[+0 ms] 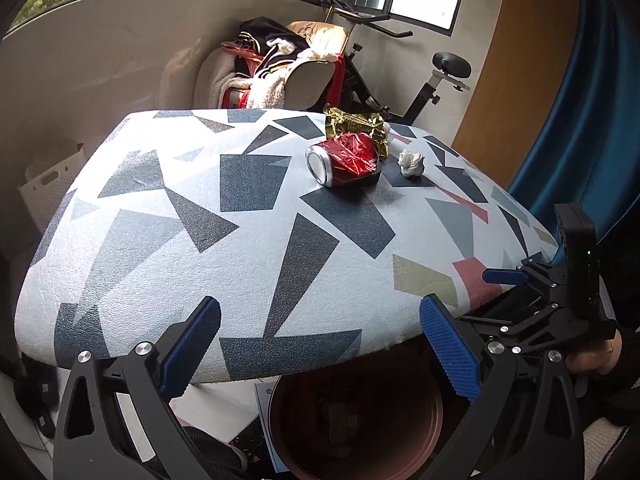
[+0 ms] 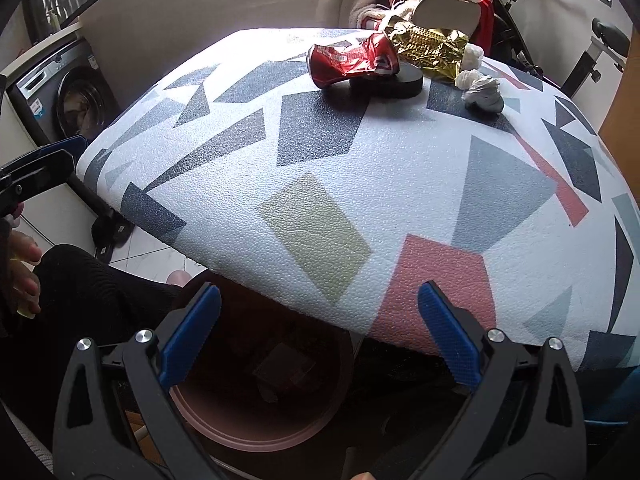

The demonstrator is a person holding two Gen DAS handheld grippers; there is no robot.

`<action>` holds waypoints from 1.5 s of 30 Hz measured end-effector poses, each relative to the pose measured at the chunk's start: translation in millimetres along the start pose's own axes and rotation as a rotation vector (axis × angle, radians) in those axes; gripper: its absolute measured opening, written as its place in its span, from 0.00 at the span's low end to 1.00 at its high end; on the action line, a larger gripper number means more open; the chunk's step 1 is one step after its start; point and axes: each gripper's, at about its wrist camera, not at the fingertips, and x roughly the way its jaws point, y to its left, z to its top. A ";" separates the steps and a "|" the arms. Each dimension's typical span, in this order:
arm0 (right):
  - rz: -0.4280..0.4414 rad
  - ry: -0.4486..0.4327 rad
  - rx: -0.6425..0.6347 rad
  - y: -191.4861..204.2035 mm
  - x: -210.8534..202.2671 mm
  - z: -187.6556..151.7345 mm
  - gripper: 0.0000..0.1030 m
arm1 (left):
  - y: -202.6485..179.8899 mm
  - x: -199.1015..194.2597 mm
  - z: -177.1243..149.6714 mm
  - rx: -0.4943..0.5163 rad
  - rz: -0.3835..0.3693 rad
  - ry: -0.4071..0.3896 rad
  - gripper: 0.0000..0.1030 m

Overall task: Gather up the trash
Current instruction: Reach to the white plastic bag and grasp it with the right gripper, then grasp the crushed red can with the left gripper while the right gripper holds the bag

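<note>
Table (image 1: 248, 240), white textured top with grey, navy, pink and olive geometric shapes. On its far side, clustered: crushed red aluminium can (image 1: 346, 162) lying sideways on a flat black round object (image 2: 394, 80); crumpled gold foil wrapper (image 1: 356, 128) touching behind; crumpled white tissue (image 1: 412, 164) just beside. Round dark pink-rimmed bin (image 1: 356, 424) on floor below near edge. Left gripper (image 1: 320, 344) and right gripper (image 2: 318, 338): jaws wide apart, empty, over near edge.

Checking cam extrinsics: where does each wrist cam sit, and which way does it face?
Left wrist: low at the table's near edge, facing the crushed can; shows the open left gripper and right gripper.
Right wrist: further right, same heading; open right gripper, a hand.
Shared: can, gold wrapper, tissue, brown bin.
</note>
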 end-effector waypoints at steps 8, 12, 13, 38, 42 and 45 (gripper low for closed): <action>-0.055 -0.166 0.204 -87.5 -7.1 64.2 0.95 | -10.9 27.8 55.3 0.037 -0.029 -0.038 0.94; -0.103 -0.216 0.314 -131.9 6.2 96.1 0.95 | -13.6 51.0 74.9 0.013 -0.072 -0.014 0.94; -0.096 -0.210 0.335 -141.2 12.7 103.2 0.95 | -15.0 56.5 79.4 0.009 -0.059 -0.011 0.94; -0.069 -0.211 0.283 -163.7 91.8 158.2 0.63 | 13.2 171.4 124.4 -0.332 -0.079 0.090 0.74; -0.097 -0.251 0.212 -148.0 85.4 157.8 0.63 | 16.0 184.6 129.4 -0.386 -0.069 0.107 0.74; -0.102 -0.264 0.229 -151.8 82.9 157.5 0.63 | 17.4 194.6 134.3 -0.396 -0.033 0.115 0.74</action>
